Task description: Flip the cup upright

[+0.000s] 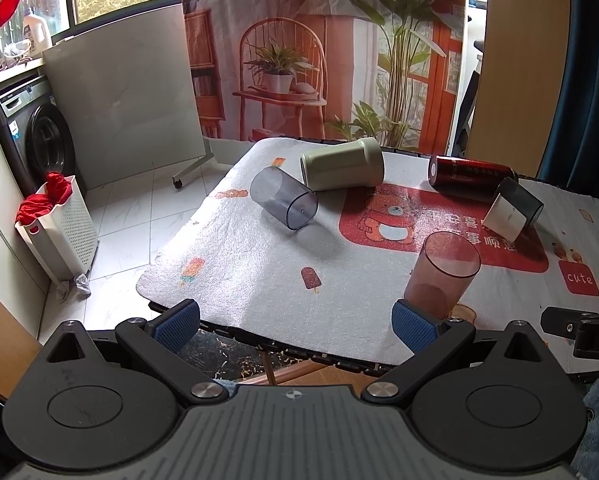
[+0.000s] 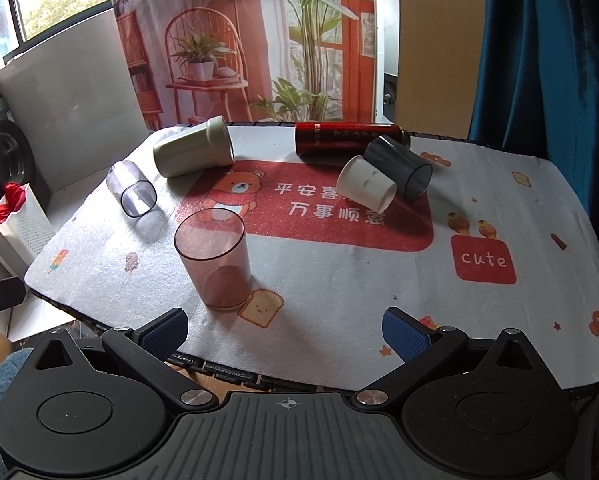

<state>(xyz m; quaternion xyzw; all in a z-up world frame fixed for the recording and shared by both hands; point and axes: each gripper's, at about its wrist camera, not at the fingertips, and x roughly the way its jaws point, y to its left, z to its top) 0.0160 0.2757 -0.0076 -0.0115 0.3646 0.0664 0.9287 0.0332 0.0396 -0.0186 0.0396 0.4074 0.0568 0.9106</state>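
Note:
A pink see-through cup (image 1: 443, 276) (image 2: 215, 256) stands upright near the table's front edge. A clear cup (image 1: 284, 199) (image 2: 132, 189), a pale green cup (image 1: 342, 165) (image 2: 195, 153), a white cup (image 1: 506, 216) (image 2: 366, 185), a dark grey cup (image 1: 518, 197) (image 2: 400, 168) and a red can (image 1: 469, 176) (image 2: 347, 138) lie on their sides. My left gripper (image 1: 295, 324) is open and empty at the front edge, the pink cup just beyond its right finger. My right gripper (image 2: 285, 330) is open and empty, to the right of the pink cup.
A printed mat (image 1: 259, 268) (image 2: 339, 288) covers the small table. A white laundry basket (image 1: 59, 232) and a washing machine (image 1: 35, 136) stand on the left floor. A blue curtain (image 2: 551, 52) hangs at the right. The right gripper's side shows in the left wrist view (image 1: 583, 328).

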